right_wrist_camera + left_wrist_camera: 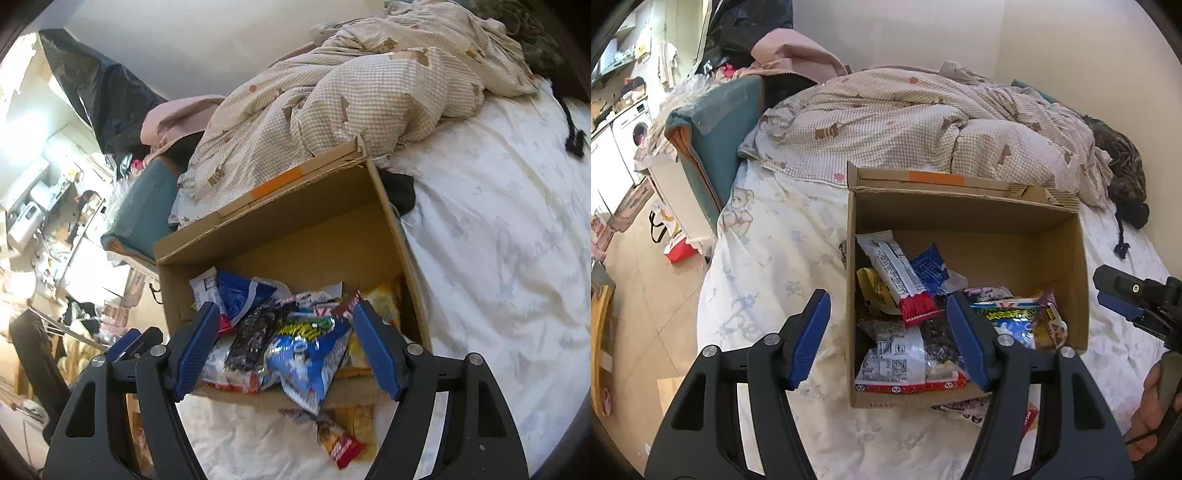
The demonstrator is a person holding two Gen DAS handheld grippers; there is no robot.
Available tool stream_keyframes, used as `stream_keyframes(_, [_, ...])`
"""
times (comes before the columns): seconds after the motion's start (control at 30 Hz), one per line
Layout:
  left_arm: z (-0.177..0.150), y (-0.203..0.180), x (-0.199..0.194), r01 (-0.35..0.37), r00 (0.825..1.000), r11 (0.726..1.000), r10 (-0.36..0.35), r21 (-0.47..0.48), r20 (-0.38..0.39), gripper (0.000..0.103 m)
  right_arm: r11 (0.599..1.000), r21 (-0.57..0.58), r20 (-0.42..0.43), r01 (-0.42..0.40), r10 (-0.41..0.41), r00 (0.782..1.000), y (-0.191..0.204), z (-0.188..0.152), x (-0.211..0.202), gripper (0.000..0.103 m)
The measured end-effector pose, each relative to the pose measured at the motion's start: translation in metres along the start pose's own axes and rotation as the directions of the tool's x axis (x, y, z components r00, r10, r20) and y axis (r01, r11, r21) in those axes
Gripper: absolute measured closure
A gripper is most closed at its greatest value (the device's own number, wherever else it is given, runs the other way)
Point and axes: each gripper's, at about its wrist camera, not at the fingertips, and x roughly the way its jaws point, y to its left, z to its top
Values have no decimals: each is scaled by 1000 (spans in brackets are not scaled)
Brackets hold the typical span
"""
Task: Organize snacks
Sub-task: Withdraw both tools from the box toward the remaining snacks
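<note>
Left gripper (890,341): jaws apart, empty.
Right gripper (286,349): jaws apart, empty.
Cardboard box (964,218): on bed (768,236), holding snack packets (905,280).

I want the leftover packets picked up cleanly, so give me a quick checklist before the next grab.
1. Left tool empty, fingers apart: ok.
2. Right tool empty, fingers apart: ok.
3. Cardboard box open on the bed, spare room at its far end: ok.
4. All snacks boxed: not ok; a red-ended packet lies on the sheet in front of the box.
5. Blue snack bag fully inside: not ok, it hangs over the near edge.
</note>
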Motion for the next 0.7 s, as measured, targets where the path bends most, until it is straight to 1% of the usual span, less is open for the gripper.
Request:
stream_keyframes(0.07, [-7,-2,-5,12,1000,1000,-11,3,-5,41,1000,2,1,6,-6,1000,-1,-4,-5,26])
stream_keyframes(0.17, [-19,-2,-11,28,999,999,-29,-26,-31,41,999,37,-6,7,-7,1000,-9,-15,-15,26])
stream_keyframes(0.23, [-25,-3,-13,33,998,999,-34,-30,-44,38,998,66,-19,9,-8,1000,-15,-23,-19,26])
stream_keyframes(0.3, [-29,-2,-15,18,998,999,-20,-36,-57,19,996,89,-29,12,-9,1000,-21,-32,-24,26])
stream_keyframes(0.37, [-35,1,-19,10,999,998,-12,-59,-45,14,995,98,-34,22,-19,999,-25,-37,-27,25])
stream_keyframes(0.43, [-41,2,-19,14,998,997,-19,-78,-59,13,993,112,-35,28,-24,999,-31,-42,-32,25])
stream_keyframes(0.5, [-49,0,-16,50,995,995,-57,-85,-84,13,992,124,-34,35,-31,999,-37,-45,-37,25])
stream_keyframes(0.6, [-63,-14,-7,96,986,994,-101,-43,-134,13,991,119,-38,66,-61,997,-46,-49,-42,25])
stream_keyframes(0.7, [-81,-35,6,148,969,989,-144,6,-199,13,988,135,-45,80,-75,996,-58,-50,-45,25])
